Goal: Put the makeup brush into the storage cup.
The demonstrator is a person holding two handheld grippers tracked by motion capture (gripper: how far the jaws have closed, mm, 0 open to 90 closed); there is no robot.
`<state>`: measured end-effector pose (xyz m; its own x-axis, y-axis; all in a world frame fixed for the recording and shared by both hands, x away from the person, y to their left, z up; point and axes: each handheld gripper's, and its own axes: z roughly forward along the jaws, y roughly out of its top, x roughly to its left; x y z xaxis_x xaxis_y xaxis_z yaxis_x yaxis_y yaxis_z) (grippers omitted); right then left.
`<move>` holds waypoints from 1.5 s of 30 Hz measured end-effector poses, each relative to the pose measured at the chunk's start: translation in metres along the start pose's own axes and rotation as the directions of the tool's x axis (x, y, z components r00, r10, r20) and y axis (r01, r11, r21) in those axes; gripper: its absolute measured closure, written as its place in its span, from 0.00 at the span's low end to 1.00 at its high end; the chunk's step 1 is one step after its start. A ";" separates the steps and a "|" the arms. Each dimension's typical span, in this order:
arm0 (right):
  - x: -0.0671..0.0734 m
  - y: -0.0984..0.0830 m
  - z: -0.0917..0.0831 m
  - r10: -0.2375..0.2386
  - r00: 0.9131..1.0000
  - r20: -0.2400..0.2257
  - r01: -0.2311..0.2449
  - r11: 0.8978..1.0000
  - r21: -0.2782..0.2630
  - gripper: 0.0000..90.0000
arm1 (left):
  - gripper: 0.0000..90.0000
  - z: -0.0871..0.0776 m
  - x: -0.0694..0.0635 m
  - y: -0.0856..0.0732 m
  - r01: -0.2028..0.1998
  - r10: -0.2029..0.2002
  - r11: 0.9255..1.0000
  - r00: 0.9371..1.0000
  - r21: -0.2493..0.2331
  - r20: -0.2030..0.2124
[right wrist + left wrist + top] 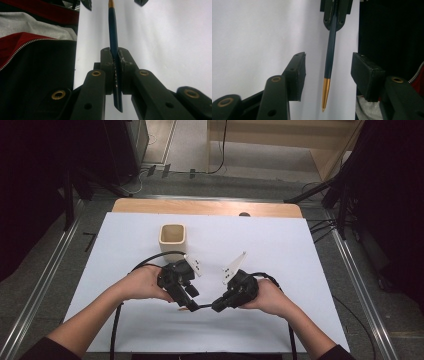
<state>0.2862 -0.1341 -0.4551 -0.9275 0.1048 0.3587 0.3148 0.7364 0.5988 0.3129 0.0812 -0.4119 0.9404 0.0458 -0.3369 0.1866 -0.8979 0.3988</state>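
The right gripper (115, 65) is clamped on a dark blue pen (114, 47) held above the white table (280, 250). The left gripper (328, 72) is released, jaws spread either side of the pen's gold tip without touching.

Lab: cabled floor (300, 190), railed table (280, 240)
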 end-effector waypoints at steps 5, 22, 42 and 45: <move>0.000 -0.005 -0.004 0.011 1.000 0.012 -0.010 1.000 -0.009 0.94 | 0.43 -0.002 0.004 -0.005 0.022 -0.022 0.999 1.000 -0.033 -0.001; 0.000 -0.030 -0.019 0.134 0.990 0.048 -0.133 0.991 -0.028 0.94 | 0.40 -0.008 0.012 -0.024 0.102 -0.107 0.984 0.994 -0.144 -0.027; 0.017 -0.057 -0.033 0.270 0.939 0.212 -0.239 0.958 -0.157 0.94 | 0.40 -0.014 0.013 -0.050 0.235 -0.263 0.928 0.963 -0.289 -0.064; 0.021 -0.059 -0.034 0.284 0.930 0.232 -0.247 0.953 -0.175 0.94 | 0.40 -0.014 0.012 -0.053 0.239 -0.271 0.922 0.960 -0.304 -0.067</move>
<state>0.2549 -0.1982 -0.4589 -0.8202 0.4620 0.3375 0.5648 0.5592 0.6069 0.3182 0.1352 -0.4254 0.8714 0.3168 -0.3747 0.4836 -0.6836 0.5466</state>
